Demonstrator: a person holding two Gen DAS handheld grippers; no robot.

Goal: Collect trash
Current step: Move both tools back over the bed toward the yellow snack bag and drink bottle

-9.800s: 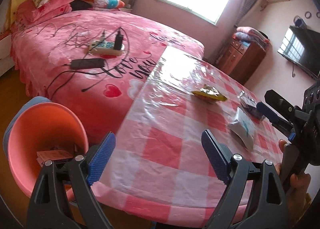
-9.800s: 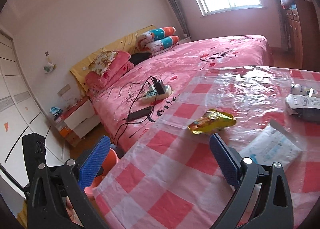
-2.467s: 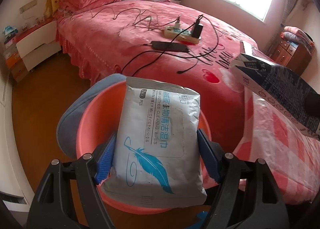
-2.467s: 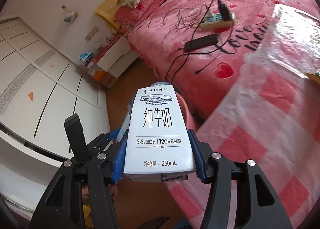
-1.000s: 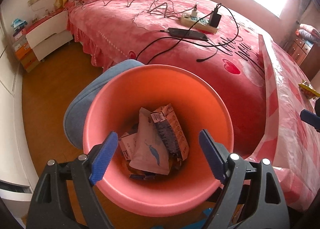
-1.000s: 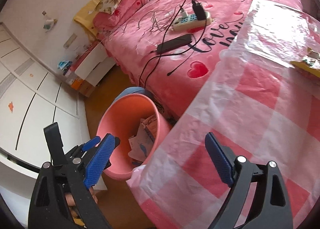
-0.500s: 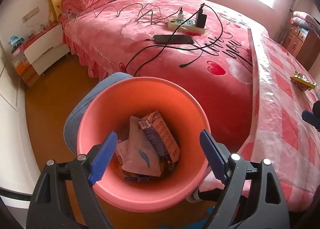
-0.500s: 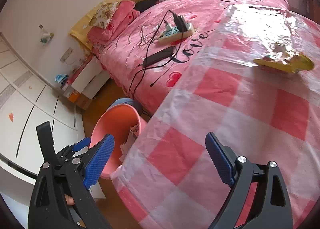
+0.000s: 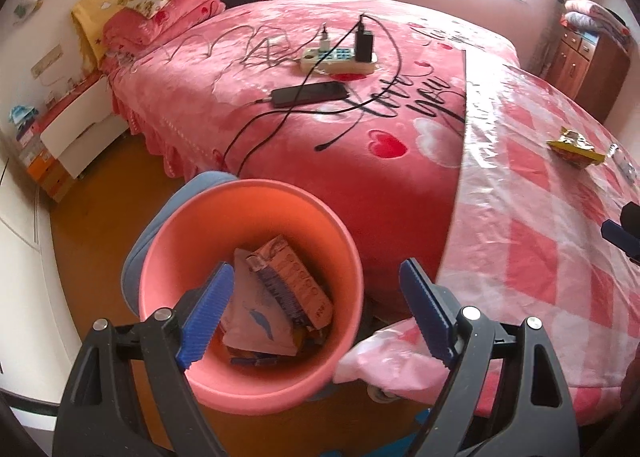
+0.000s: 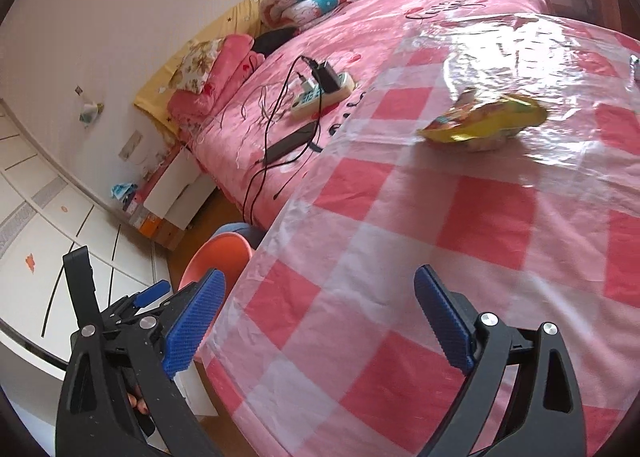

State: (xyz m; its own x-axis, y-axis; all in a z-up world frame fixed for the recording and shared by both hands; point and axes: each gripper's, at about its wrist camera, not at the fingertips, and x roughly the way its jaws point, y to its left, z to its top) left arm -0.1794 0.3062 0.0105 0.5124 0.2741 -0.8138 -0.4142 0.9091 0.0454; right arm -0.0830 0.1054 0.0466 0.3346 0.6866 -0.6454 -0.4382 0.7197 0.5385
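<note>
Below my left hand-held gripper stands the bin, a salmon-pink tub on the wooden floor, hard against the bed and just beside the corner of the counter. I see that gripper's jaws spread wide with nothing between them; its blue pads frame the bin's mouth from above. Down inside lie a white wipes pack and a carton resting on it at a slant, with other scraps underneath (too jumbled for me to name).

My right hand-held gripper is released too, jaws apart and empty, poised over the counter's pink-and-white checked cloth, which has a clear plastic sheet over it. Ahead of it, well apart from the pads, a yellow wrapper lies crumpled on the counter; the left wrist view shows the same wrapper far off to the right. From the right view only a sliver of the bin peeks out past the counter's edge, and the left hand-held gripper shows at lower left.

On the bed sit a power strip with chargers plugged in, a phone and trailing black cables. Folded pink blankets are piled at the headboard.
</note>
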